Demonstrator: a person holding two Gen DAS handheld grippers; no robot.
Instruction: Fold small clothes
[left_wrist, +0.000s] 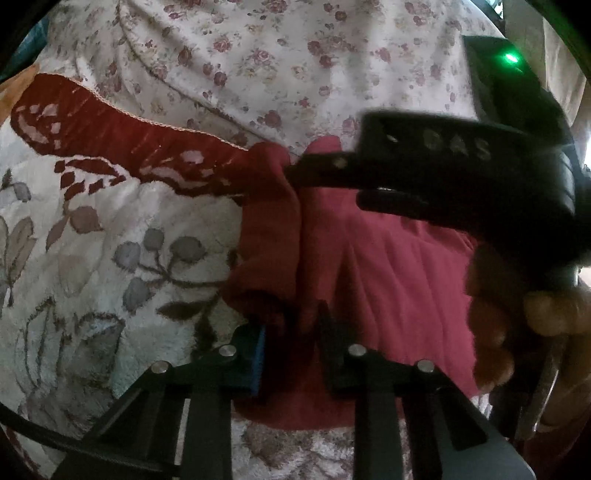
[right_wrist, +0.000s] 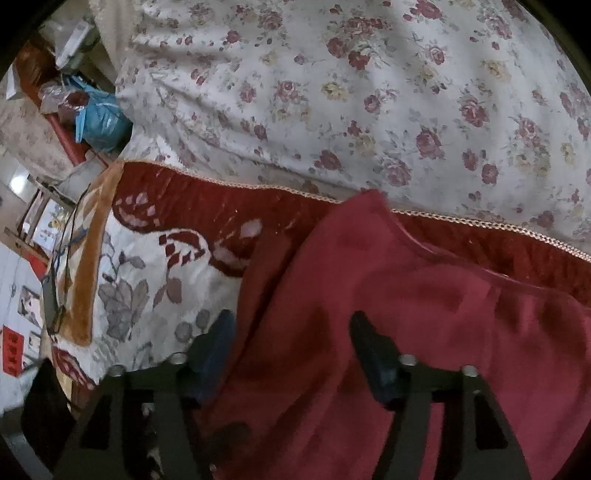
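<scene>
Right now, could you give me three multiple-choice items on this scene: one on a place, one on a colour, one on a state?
1. Where does the garment lie?
A. on the leaf-patterned blanket
B. in a bag
C. on a bare floor

2. What colour is the garment?
A. blue
B. red
C. white

3. How do the right fingers stand?
A. pressed shut
B. out of view
C. wide apart

Answers:
1 A: the garment spreads over the blanket.
2 B: its cloth is plain red in both views.
3 C: the right fingers show a broad gap, with red cloth between them.
</scene>
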